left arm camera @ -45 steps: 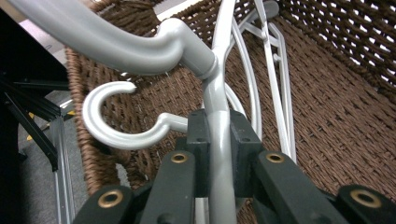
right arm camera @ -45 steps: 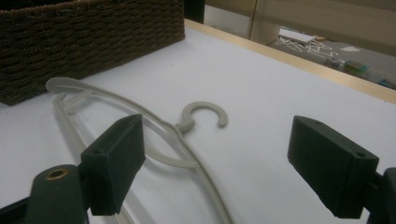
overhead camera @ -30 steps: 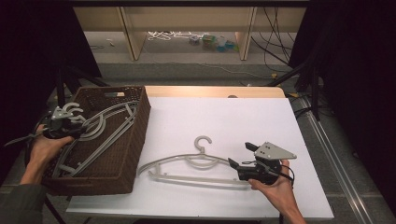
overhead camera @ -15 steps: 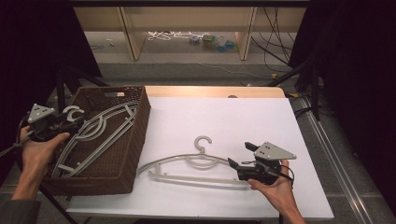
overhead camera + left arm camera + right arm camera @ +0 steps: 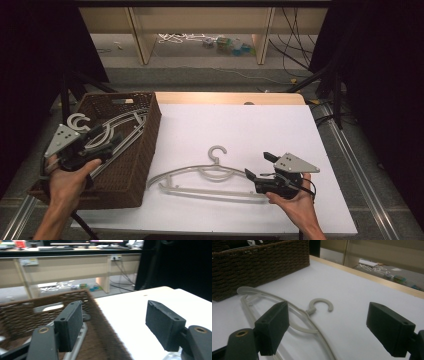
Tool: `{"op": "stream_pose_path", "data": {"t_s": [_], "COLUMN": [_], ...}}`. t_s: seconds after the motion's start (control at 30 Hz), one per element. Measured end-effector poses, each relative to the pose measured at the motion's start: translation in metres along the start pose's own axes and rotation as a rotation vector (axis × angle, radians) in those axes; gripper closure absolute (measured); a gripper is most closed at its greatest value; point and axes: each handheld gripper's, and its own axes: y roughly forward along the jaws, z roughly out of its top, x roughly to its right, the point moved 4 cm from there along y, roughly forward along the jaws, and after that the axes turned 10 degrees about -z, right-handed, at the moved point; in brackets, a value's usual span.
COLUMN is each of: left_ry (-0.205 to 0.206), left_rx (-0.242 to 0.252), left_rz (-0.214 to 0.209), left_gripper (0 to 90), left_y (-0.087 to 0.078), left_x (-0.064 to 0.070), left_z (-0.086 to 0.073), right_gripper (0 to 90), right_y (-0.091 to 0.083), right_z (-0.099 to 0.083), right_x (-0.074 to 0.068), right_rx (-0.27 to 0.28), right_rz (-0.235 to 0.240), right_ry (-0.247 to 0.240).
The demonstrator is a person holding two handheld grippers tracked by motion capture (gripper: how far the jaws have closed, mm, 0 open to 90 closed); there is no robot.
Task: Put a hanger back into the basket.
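pale hanger flat beside right tongs (jaws apart)

The left tongs swing round from the basket's nine o'clock edge, now pointing toward two o'clock over the hangers inside, jaws apart.

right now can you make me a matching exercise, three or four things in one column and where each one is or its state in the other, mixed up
Column one:
1. wicker basket
2. hanger on the table
3. right gripper
4. left gripper

Column two:
a. lying flat on the white tabletop, hook pointing away from the person
b. jaws open, over the basket
c. at the table's left edge, with hangers inside
d. jaws open, at the hanger's right end

Pairs: 1-c, 2-a, 3-d, 4-b
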Motion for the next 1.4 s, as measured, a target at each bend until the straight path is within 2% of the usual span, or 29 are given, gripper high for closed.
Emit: {"op": "stream_pose_path", "data": {"t_s": [0.03, 0.13, 0.17, 0.27, 0.37, 0.57, 0.8, 1.07, 1.4], "left_ry": [0.001, 0.005, 0.006, 0.011, 0.041, 0.052, 0.046, 0.062, 0.064], "left_rx": [-0.006, -0.002, -0.002, -0.019, -0.033, -0.033, -0.059, -0.075, -0.073], "left_rz": [-0.008, -0.054, -0.071, -0.119, -0.136, -0.18, -0.239, -0.27, -0.281], "left_gripper": [28.9, 27.3, 27.0, 26.1, 25.0, 22.7, 18.6, 17.3, 17.2], "left_y": [0.001, 0.007, 0.01, 0.016, 0.023, 0.029, 0.034, 0.035, 0.036], "left_x": [0.005, 0.023, 0.029, 0.046, 0.059, 0.076, 0.088, 0.098, 0.104], "left_z": [-0.001, -0.005, -0.006, -0.011, -0.016, -0.025, -0.039, -0.051, -0.062], "right_gripper": [19.3, 19.3, 19.2, 19.0, 19.0, 19.1, 19.1, 19.0, 18.7], "right_y": [0.0, -0.002, -0.001, -0.002, -0.002, -0.003, -0.002, -0.001, 0.0], "right_z": [0.0, -0.001, -0.001, -0.001, -0.001, -0.001, -0.001, -0.001, -0.002], "right_x": [-0.001, -0.001, -0.001, 0.0, 0.0, 0.0, -0.001, -0.002, -0.001], "right_rx": [0.002, -0.005, 0.008, -0.004, 0.0, 0.003, 0.01, 0.014, 0.017], "right_rz": [0.002, 0.0, 0.002, -0.002, -0.005, -0.003, -0.005, 0.004, 0.011], "right_ry": [0.011, 0.009, 0.016, 0.013, 0.015, 0.015, 0.017, 0.019, 0.01]}}
